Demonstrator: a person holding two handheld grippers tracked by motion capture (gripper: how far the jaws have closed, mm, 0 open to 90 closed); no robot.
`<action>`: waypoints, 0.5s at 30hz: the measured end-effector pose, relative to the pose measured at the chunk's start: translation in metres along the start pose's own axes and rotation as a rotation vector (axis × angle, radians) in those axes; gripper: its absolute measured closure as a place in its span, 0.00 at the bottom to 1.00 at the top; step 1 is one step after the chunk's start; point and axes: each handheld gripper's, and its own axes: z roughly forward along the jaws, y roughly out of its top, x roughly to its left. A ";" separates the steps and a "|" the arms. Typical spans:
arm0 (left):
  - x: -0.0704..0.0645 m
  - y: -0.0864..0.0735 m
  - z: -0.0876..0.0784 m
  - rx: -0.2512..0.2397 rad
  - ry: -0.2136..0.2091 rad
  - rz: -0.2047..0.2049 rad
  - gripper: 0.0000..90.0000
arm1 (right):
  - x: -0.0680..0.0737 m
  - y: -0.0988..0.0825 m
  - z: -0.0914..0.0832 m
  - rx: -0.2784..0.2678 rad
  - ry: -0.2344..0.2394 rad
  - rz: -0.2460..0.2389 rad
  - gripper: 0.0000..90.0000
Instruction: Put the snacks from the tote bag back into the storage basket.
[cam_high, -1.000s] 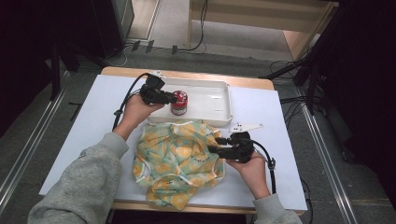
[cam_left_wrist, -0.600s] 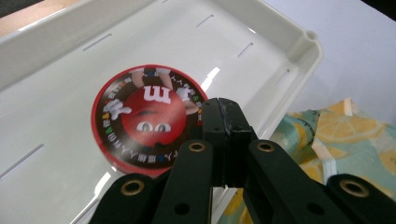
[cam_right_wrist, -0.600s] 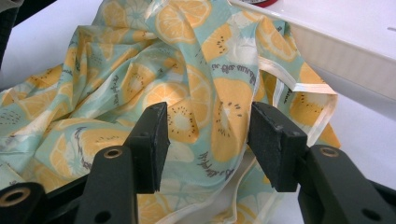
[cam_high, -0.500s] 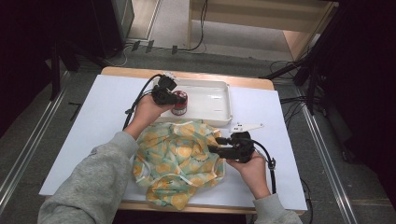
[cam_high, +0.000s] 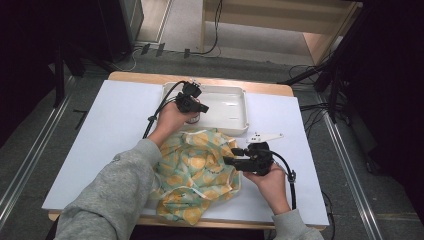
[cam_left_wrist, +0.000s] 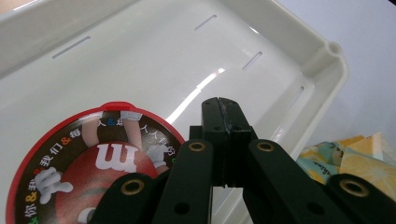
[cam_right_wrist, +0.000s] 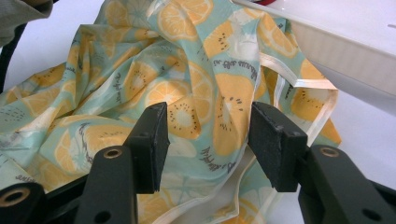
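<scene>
White table top (cam_high: 100, 135) over a wooden board, dark floor with cables around it. White rectangular plastic tray (cam_high: 235, 107) at twelve o'clock of the table's middle. Round red-rimmed candy tin with a printed lid (cam_left_wrist: 88, 172) inside the tray, toward its nine o'clock end; in the high view mostly hidden beneath the left hand.

Left gripper (cam_high: 197, 106) held above the tray, over the tin's edge. Jaws fully closed, pad against pad, nothing between them, as seen in the left gripper view; closing just completed. Tin not gripped; contact with the jaws not determinable.

Crumpled teal cloth bag with orange citrus print and cream trim (cam_high: 200, 172) at six o'clock of the tray, one edge just beside the tray wall. Right gripper (cam_high: 234, 156) at three o'clock of the bag, pointing toward nine o'clock. Jaws about half open, fabric lying beyond and between them in the right gripper view, pads not pressing on it.

Small white flat plate (cam_high: 264, 136) on the table at twelve o'clock of the right gripper, near the tray's corner.
</scene>
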 end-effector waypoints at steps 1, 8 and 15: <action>0.000 0.000 0.000 0.002 0.000 0.006 1.00 | 0.000 0.000 0.000 0.000 0.000 0.001 0.54; 0.000 -0.006 -0.004 -0.002 0.003 0.008 1.00 | 0.000 -0.001 -0.001 0.003 -0.002 0.000 0.54; 0.002 -0.015 -0.009 0.007 0.011 0.010 1.00 | 0.001 -0.001 0.001 0.008 -0.003 -0.001 0.54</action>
